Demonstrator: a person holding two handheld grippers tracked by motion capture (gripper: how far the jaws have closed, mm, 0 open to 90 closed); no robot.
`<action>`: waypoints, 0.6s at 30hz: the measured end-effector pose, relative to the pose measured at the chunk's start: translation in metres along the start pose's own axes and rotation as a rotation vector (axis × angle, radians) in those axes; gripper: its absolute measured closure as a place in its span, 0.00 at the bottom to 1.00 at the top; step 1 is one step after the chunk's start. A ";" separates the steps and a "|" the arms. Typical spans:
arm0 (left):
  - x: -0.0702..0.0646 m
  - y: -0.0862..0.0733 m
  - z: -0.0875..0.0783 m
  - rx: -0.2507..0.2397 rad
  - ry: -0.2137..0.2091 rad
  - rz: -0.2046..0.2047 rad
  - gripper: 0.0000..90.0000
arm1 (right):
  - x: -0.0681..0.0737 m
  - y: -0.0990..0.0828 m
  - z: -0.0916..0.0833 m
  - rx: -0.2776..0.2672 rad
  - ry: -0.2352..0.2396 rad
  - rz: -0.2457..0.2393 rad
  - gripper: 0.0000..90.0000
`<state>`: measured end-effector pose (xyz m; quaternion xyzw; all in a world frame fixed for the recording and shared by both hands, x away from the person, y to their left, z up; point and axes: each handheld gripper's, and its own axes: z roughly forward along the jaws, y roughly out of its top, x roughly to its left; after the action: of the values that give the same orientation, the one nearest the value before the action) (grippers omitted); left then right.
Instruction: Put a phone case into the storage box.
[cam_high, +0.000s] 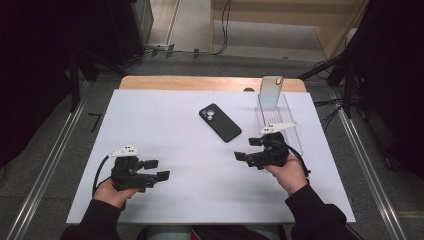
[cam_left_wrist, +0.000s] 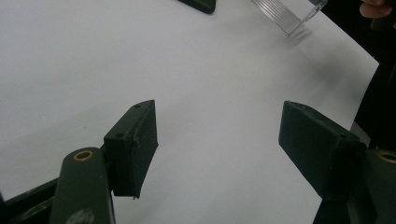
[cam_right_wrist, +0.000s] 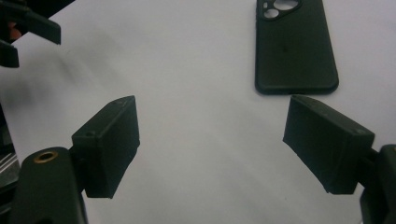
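Observation:
A black phone (cam_high: 220, 122) lies face down near the middle of the white table mat (cam_high: 165, 125), its camera end toward the far side. A pale phone (cam_high: 271, 92) stands upright in a clear slotted rack (cam_high: 285, 131) at the right. My right gripper (cam_high: 248, 149) is open and empty, just left of the rack and below the black phone (cam_right_wrist: 295, 46), pointing left. In its own view the right gripper (cam_right_wrist: 212, 140) has bare mat between its jaws. My left gripper (cam_high: 156, 169) hovers open and empty over the near left of the mat; in its own view the left gripper (cam_left_wrist: 217, 140) points at bare mat.
The wooden table edge (cam_high: 200, 82) shows beyond the mat. Metal rails (cam_high: 45, 170) run along the floor on both sides, with cables (cam_high: 327, 107) at the right. In the left gripper view the rack (cam_left_wrist: 285, 14) and the black phone's corner (cam_left_wrist: 198, 4) sit at the top.

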<state>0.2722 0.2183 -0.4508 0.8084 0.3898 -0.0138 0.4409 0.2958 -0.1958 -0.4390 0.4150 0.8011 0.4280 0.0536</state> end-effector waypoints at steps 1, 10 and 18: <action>0.000 0.000 0.000 0.002 0.000 0.001 0.32 | 0.000 0.002 0.001 -0.004 -0.005 0.003 0.18; 0.000 -0.002 0.000 0.008 0.001 0.001 0.32 | -0.005 0.023 0.010 -0.022 -0.001 0.016 0.18; 0.000 -0.003 -0.001 0.009 0.010 0.005 0.32 | -0.014 0.040 0.024 -0.017 0.008 0.000 0.18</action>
<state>0.2694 0.2201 -0.4524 0.8113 0.3900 -0.0107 0.4355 0.3400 -0.1788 -0.4283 0.4129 0.7977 0.4362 0.0540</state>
